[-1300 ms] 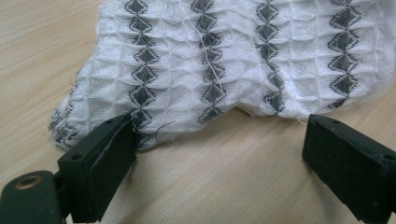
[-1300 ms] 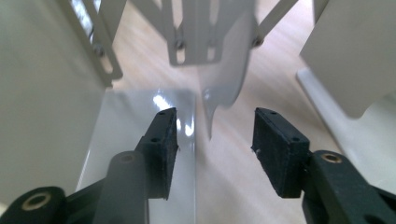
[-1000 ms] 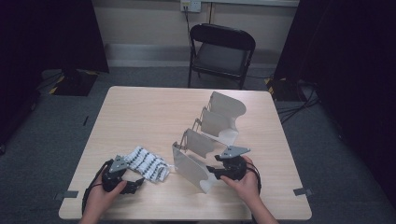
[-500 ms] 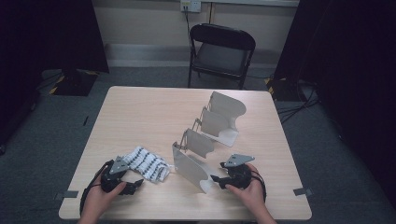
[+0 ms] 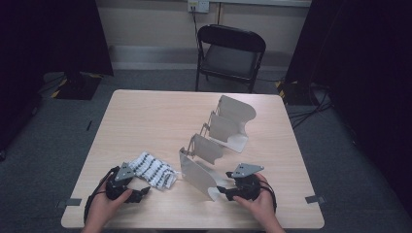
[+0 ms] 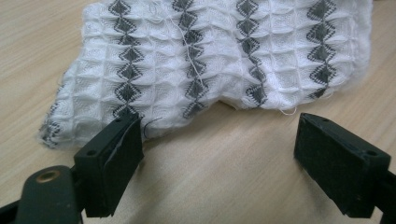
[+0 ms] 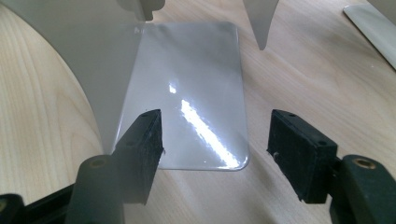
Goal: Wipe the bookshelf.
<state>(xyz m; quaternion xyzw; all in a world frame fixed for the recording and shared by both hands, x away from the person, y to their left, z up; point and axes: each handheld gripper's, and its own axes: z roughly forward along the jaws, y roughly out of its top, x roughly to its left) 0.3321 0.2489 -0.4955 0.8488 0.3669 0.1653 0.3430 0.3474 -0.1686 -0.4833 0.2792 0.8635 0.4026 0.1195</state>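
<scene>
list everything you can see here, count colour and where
cloth: 1, white with dark grey diamond rows, near left part of the table, just ahead of the left gripper
metal bookends: 4, pale grey, upright in a row from table centre toward the near right
table: 1, light wood, centre of the room
folding chair: 1, black, beyond the far edge of the table
wall socket: 1, white, on the far wall
left gripper: 1, black, jaws open before the cloth
right gripper: 1, black, jaws open over the nearest bookend's base plate
</scene>
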